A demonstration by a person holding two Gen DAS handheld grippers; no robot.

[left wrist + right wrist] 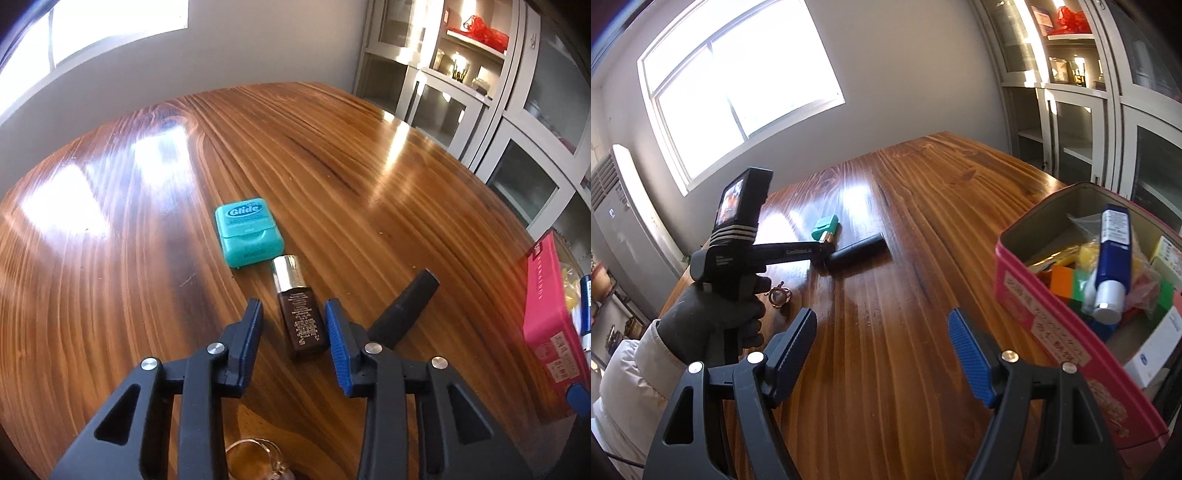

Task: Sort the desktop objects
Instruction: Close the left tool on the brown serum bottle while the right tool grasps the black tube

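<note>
A small dark brown bottle (301, 321) with a gold cap lies on the wooden table (369, 166) between the blue pads of my left gripper (293, 306). The right pad sits against the bottle's side, while a strip of wood shows between the left pad and the bottle. Just beyond it lies a teal Glide floss box (249, 230), and to the right a black cylinder (404, 308). My right gripper (882, 332) is open and empty over bare table, left of the pink tin (1052, 332). From there the left gripper (822, 245) shows in a gloved hand (716, 317).
The open pink tin (550, 332) at the right table edge holds several items, among them a blue and white tube (1112, 258) and coloured blocks. A gold ring-like object (779, 295) lies near the gloved hand. Grey glass cabinets (1108, 129) stand behind the table.
</note>
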